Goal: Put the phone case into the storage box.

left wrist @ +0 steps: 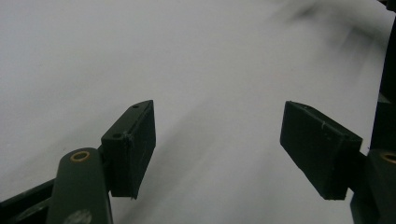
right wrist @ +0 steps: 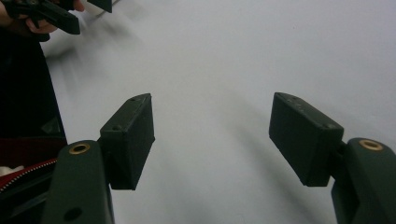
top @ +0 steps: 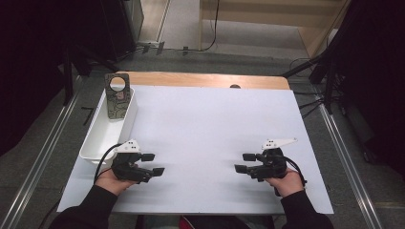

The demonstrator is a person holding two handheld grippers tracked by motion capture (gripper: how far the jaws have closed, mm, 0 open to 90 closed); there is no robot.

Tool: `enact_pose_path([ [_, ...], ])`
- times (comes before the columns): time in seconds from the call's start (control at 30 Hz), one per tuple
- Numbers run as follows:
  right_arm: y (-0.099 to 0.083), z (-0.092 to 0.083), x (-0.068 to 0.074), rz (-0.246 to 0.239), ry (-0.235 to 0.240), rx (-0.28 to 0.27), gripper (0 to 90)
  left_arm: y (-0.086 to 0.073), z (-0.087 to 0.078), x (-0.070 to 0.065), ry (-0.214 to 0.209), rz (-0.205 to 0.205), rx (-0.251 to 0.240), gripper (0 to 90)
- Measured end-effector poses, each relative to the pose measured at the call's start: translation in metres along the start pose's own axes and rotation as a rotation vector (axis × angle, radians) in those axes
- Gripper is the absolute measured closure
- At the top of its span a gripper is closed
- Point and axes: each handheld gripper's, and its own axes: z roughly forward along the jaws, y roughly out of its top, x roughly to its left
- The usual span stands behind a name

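Two grippers resting over the white table sheet (top: 210,133)

Left gripper (top: 154,163) near the long white plastic tray (top: 98,138), jaws apart, holding nothing; right gripper (top: 244,162) well apart from it, jaws likewise parted and empty.

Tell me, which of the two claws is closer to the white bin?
The left claw. It sits right beside the white bin at the sheet's left edge; the right claw is far across.
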Motion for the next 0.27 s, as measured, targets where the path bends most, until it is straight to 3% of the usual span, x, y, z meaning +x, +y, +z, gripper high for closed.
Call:
enact_pose_path([
  [0.27, 0.0, 0.0004, 0.0002, -0.002, 0.0, 0.001, 29.9, -0.0002, 0.0, 0.0005, -0.001, -0.003, 0.003, 26.6],
])
